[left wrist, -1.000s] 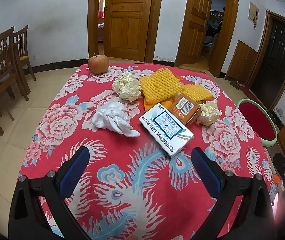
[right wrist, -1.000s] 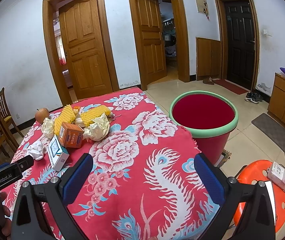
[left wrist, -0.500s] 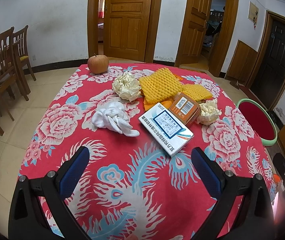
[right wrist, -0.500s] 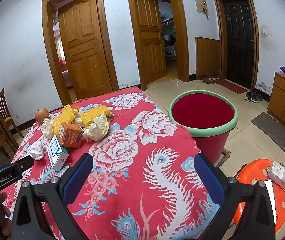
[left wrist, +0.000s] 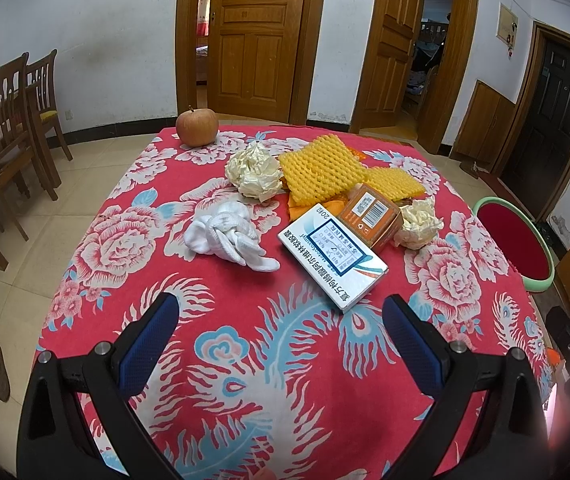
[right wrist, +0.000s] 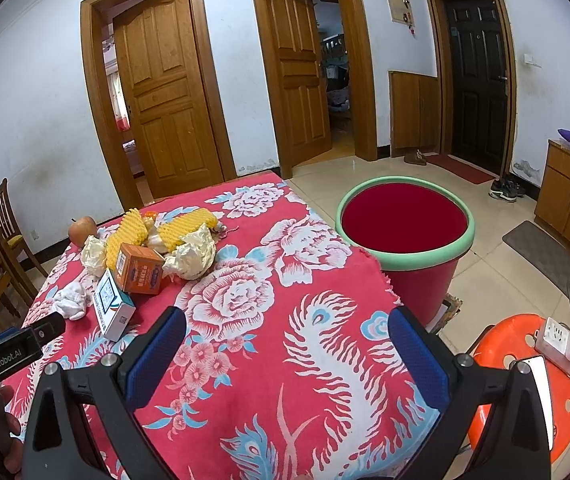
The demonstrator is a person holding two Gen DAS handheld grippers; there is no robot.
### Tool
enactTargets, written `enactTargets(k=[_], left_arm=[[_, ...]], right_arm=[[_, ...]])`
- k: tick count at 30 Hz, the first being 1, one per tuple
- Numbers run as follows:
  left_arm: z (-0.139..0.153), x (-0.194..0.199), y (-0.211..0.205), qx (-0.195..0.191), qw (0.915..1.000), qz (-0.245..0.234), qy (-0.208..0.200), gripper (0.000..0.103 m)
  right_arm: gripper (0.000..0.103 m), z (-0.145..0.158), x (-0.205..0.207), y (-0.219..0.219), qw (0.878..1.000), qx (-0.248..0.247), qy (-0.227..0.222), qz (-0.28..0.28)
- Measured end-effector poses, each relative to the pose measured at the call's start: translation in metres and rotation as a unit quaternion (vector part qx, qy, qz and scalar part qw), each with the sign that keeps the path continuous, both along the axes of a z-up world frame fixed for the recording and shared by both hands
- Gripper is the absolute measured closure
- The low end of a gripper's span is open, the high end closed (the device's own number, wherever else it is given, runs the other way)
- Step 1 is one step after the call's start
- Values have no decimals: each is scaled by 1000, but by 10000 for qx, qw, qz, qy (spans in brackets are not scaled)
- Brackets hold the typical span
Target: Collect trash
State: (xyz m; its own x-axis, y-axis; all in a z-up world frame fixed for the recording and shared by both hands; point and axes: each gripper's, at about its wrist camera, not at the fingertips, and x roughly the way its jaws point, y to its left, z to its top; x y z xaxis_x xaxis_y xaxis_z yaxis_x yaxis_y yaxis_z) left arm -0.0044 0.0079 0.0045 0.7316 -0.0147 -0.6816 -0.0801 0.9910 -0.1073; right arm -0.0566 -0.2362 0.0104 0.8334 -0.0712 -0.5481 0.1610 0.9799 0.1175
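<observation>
**A:** What is closest to the cameras?

**B:** Two hand-held tools. The left tool (left wrist: 277, 316) has its blue-padded fingers spread wide with nothing between them, above a tabletop (left wrist: 245, 360) draped in red floral cloth. The right tool (right wrist: 285, 330) is just as wide apart and empty, over the same cloth.

**A:** Where is the trash?

**B:** Take the white and blue carton (left wrist: 332, 259) as the landmark; it lies flat just beyond the left tool. To its left sits a crumpled white tissue (left wrist: 229, 237). Touching its far side is a small orange box (left wrist: 372, 213), with a ball of cream paper (left wrist: 419, 224) beside that box. Behind the carton lie two yellow foam nets (left wrist: 321, 169), and left of them another cream paper wad (left wrist: 254, 171). Farthest from the carton, at the far left corner of the tabletop, stands an apple (left wrist: 197, 127).

**A:** Is there a bin?

**B:** A red bucket with a green rim (right wrist: 405, 232) stands on the floor, well to the carton's right, past the tabletop's edge.
</observation>
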Motion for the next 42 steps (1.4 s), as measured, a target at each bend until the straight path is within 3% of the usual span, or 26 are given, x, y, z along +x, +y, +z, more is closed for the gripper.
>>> enactTargets(k=[18,25,42], left_arm=[[-3,-2,0,25,10000,1,37,2],[-4,12,12,91,9997,44,202,2],[1,89,44,345,9975,185,583,2]], right_arm=[[0,-4,1,-4,10000,42,48,-15],[0,-7,10,3,9993,47,255,253],[0,-5,105,30,9867,-8,1078,1221]])
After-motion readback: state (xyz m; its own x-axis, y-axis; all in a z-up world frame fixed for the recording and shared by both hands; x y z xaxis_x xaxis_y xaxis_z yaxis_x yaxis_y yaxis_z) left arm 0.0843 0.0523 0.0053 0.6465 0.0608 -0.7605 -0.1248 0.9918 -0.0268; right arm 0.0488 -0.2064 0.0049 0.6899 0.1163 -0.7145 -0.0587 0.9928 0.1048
